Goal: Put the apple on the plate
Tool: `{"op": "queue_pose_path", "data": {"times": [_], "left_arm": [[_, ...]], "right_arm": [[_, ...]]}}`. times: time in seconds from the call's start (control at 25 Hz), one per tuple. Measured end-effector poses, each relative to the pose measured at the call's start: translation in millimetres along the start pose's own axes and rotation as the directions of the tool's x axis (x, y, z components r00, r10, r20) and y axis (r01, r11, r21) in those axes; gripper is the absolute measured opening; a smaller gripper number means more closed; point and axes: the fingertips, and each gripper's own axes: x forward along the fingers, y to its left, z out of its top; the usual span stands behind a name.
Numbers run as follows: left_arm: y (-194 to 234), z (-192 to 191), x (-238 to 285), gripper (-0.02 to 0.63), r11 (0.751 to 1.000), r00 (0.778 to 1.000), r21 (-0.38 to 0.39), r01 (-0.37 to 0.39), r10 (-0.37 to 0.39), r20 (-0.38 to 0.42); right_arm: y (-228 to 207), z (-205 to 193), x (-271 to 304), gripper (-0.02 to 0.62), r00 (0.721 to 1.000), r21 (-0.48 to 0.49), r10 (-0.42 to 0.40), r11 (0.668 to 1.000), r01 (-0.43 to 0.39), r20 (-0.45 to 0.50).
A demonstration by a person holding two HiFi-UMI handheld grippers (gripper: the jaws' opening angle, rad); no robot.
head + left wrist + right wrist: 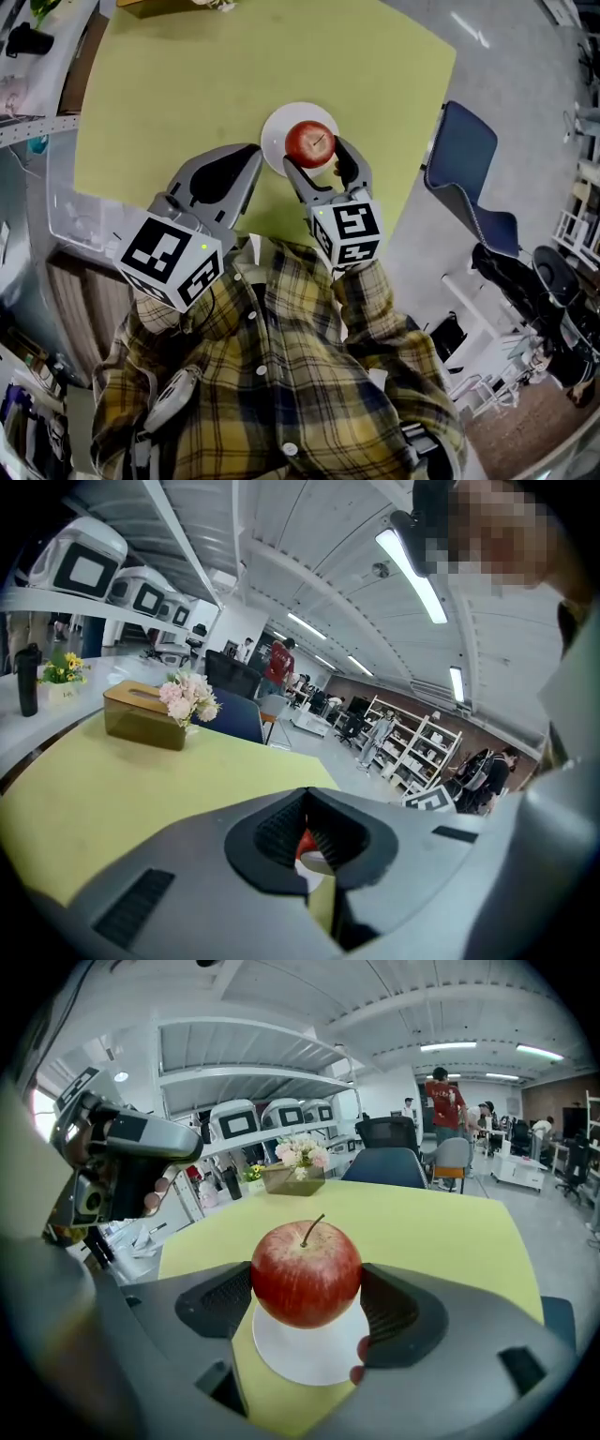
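Observation:
A red apple (310, 142) (307, 1274) with a stem sits clamped between the jaws of my right gripper (312, 155) (307, 1299), held just above a small white plate (277, 134) (305, 1354) on the yellow-green table (187, 84). The plate shows directly under the apple in the right gripper view. My left gripper (246, 167) (309, 847) hovers over the table just left of the plate, its jaws shut with nothing between them. Through the small hole between its jaws a sliver of the apple (306, 844) and plate (313, 862) shows.
A brown tissue box (144, 719) with pink flowers (189, 696) stands at the table's far edge. A blue chair (467, 169) is at the right of the table. Shelving with boxes runs along the left. People stand in the room behind.

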Motion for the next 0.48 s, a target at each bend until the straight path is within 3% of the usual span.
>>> {"op": "queue_pose_path", "data": {"times": [0.48], "left_arm": [[19.0, -17.8, 4.2, 0.008, 0.999, 0.999, -0.04, -0.027, 0.025, -0.032]], "right_arm": [[2.8, -22.9, 30.7, 0.351, 1.0, -0.072, -0.004, 0.997, 0.003, -0.011]]}}
